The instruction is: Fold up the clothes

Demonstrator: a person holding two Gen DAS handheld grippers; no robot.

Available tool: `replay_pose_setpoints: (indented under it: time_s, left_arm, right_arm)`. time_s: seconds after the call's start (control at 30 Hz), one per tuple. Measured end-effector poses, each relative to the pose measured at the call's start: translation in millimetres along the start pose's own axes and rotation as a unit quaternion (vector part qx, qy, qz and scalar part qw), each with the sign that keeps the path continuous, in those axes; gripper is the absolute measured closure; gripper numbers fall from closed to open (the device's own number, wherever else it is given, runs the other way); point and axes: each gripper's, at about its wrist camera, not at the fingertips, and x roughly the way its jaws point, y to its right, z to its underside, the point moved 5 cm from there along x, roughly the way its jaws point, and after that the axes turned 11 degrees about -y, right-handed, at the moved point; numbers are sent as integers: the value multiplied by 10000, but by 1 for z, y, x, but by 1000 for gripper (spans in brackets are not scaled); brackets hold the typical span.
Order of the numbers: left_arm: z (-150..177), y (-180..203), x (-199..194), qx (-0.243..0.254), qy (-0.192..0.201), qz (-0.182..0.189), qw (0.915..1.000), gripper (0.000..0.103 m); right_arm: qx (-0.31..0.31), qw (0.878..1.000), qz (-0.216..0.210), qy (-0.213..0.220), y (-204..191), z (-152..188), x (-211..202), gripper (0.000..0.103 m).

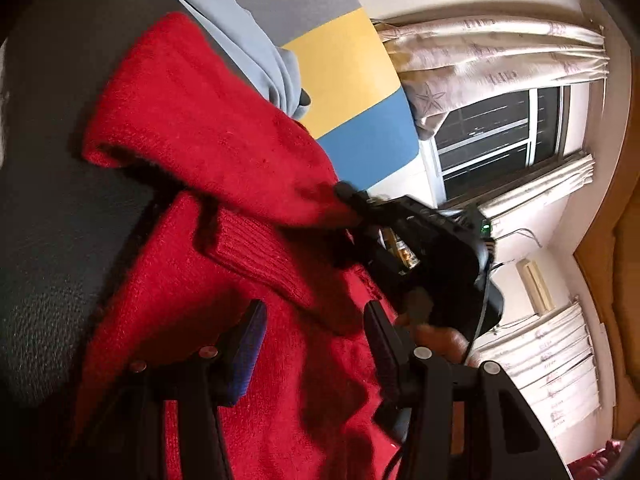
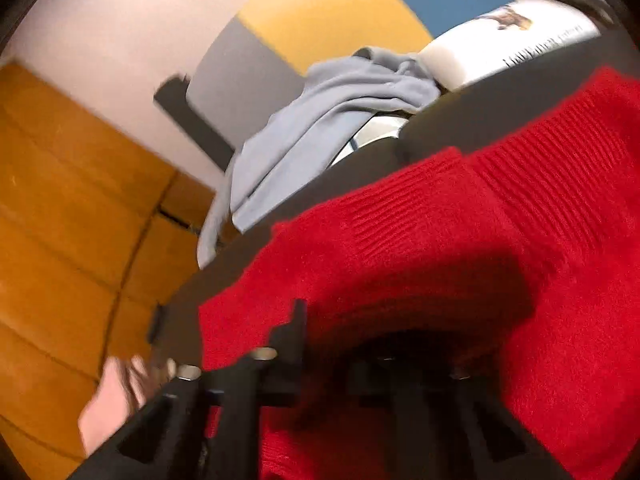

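A red knit sweater lies on a dark surface. My left gripper is open, its fingers spread over the sweater's body with nothing between them. In the same view my right gripper is shut on a fold of the sweater and lifts it. In the right wrist view the sweater fills the lower frame and drapes over my right gripper, whose fingertips are hidden under the cloth.
A light blue garment lies crumpled at the far edge of the dark surface, and also shows in the left wrist view. A grey, yellow and blue wall, window, curtains and wooden cabinets are behind.
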Motion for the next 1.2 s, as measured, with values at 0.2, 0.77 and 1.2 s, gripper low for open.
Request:
replay_pose_setpoints:
  time_s: [0.2,0.77,1.2]
  left_arm:
    - [-26,-11,-4,-861,414,795,9922,44]
    - [-36,-11,-4,-1394,881,646,9842,41]
    - [-59,-29,-7,-2164,1461,721,9626,44]
  right_arm:
    - [-576,9977,-136,329,-25,-24,-53,90]
    - [-1029,9895,463,900,35,-23,-151,90]
    - [1209,9808,-1307,796,146,25,-128,23]
